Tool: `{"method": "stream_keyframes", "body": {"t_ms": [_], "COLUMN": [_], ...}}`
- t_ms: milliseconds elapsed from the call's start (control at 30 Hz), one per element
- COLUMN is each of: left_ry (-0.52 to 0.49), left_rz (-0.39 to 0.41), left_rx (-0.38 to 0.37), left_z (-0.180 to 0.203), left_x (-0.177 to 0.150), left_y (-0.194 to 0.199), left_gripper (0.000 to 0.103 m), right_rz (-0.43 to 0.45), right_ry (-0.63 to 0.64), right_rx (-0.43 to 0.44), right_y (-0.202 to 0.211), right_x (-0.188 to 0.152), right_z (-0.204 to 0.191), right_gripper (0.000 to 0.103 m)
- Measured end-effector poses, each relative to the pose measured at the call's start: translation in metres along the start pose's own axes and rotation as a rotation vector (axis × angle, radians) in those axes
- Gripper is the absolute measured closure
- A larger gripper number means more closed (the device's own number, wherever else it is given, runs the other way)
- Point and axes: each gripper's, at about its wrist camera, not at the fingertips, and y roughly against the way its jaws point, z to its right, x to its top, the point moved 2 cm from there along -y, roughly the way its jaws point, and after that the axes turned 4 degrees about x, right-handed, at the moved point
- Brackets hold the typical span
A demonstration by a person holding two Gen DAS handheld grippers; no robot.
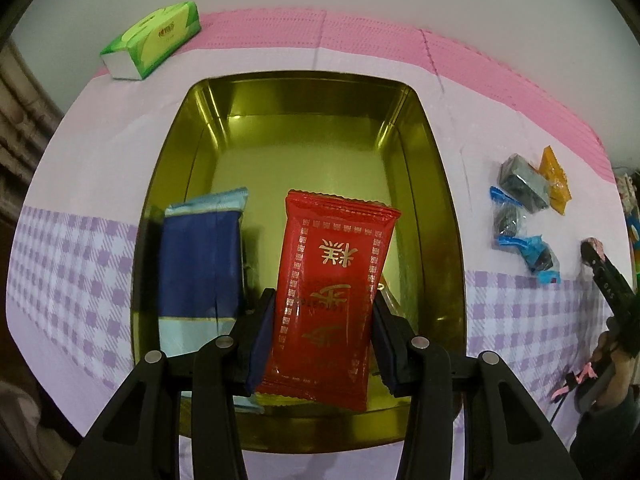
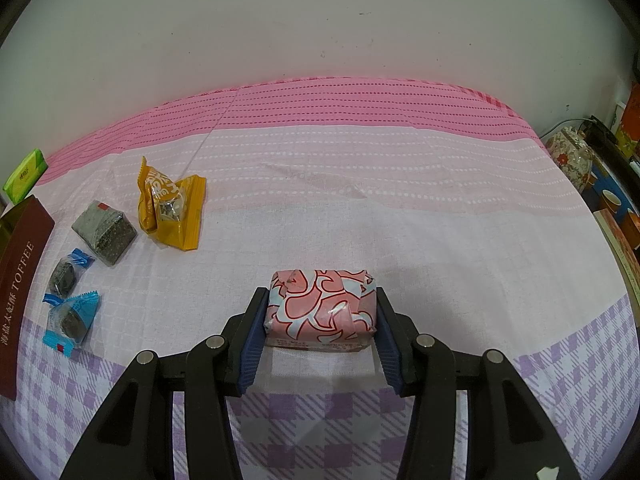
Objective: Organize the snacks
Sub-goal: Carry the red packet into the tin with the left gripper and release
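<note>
Hovering over the gold tin (image 1: 436, 240), the left tool (image 1: 324, 320) was clenched on the red packet (image 1: 332, 300), its blue pads pressing the packet's two long edges. The packet hung lengthwise inside the tin's opening, apparently lined up for setting down next to the blue packet (image 1: 200, 264), which already lay along the tin's left wall. Judged from that alignment, the packets were being laid side by side so they would sit flat and leave room.

The right tool (image 2: 320, 320) gripped the pink-patterned parcel (image 2: 322, 304) across its short ends; the parcel sat low over the cloth-covered desk (image 2: 360, 220), and whether it touched the cloth could not be told. Probably it was held ready for its turn at the tin.

Loose snacks waited in a cluster between the two tools: an orange pouch (image 2: 170, 208), a grey block (image 2: 105, 232) and two blue-twist sweets (image 2: 72, 318) (image 2: 66, 274), well apart from the parcel and just beside the tin's outer wall with its "TOFFEE" lettering (image 2: 18, 280). A green tissue pack (image 1: 152, 42) lay at the desk's far corner, outside the sorting.

Risk noted: the red packet's slick wrapper, pinched only at the edges, could buckle or slide on release.
</note>
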Motion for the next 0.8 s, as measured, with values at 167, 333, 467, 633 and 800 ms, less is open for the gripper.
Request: {"method": "stream_keyframes", "body": {"t_ms": [167,333,467,633,800], "left_ry": [-0.002,-0.010,-0.023,-0.026,-0.035], "left_rz": [0.005,0.005,-0.001,-0.004,0.010], "left_rx": [0.019,0.020,0.016,-0.003,-0.033], "left_z": [0.005,0.008,0.011,0.011,0.011], "left_x": [-0.003,-0.008,-0.010,-0.012,-0.014], "left_y": [-0.001,0.000,0.000,0.002,0.007], "left_gripper": [0.058,0.058,0.058,0.057,0.055], "right_rz": [0.000,0.000,0.000,0.000,0.000], "right_ry": [0.000,0.001,0.001,0.002,0.004], "right_rx": [0.000,0.000,0.000,-0.002,-0.003], "right_y": [0.000,0.000,0.000,0.000,0.001], "right_x": [0.000,0.000,0.000,0.000,0.000], "right_z": [0.000,0.000,0.000,0.000,0.001], "right_gripper": [0.056,0.056,0.056,0.056,0.056]}}
